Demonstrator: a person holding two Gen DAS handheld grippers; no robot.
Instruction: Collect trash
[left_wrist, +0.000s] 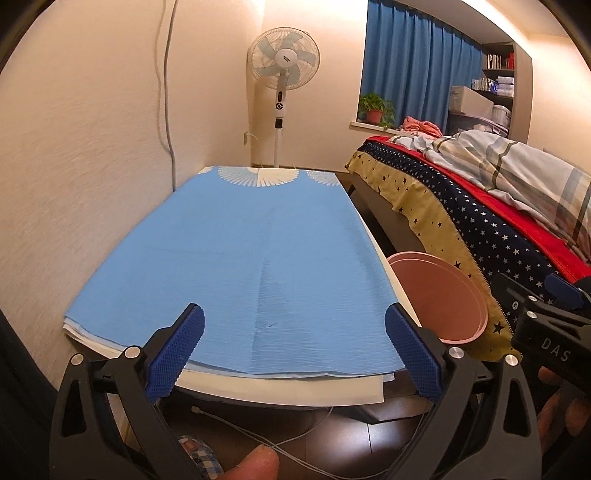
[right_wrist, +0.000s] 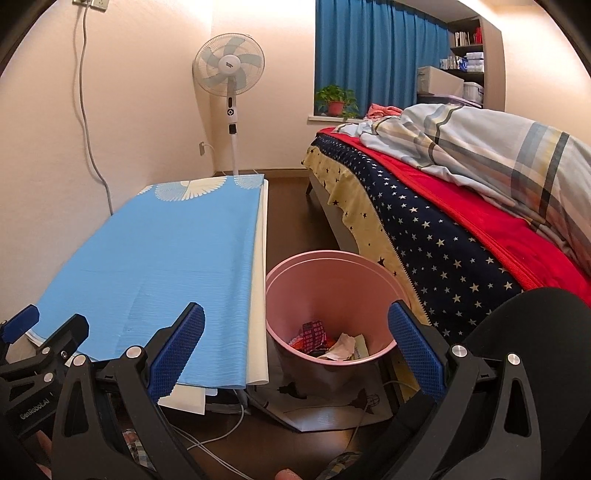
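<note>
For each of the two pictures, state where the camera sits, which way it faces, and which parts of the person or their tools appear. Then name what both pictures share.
Left wrist: on the left gripper, facing along the blue-covered table; open fingers, a thumb, the right gripper at the edge.
Right wrist: on the right gripper, facing the pink bin beside the bed; open fingers, the left gripper at the left edge.
Shared: table, bin, fan, bed.

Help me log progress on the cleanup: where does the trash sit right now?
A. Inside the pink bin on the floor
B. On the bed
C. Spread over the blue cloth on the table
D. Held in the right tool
A: the wrappers and crumpled paper lie inside the pink bin, between the table and the bed.
</note>
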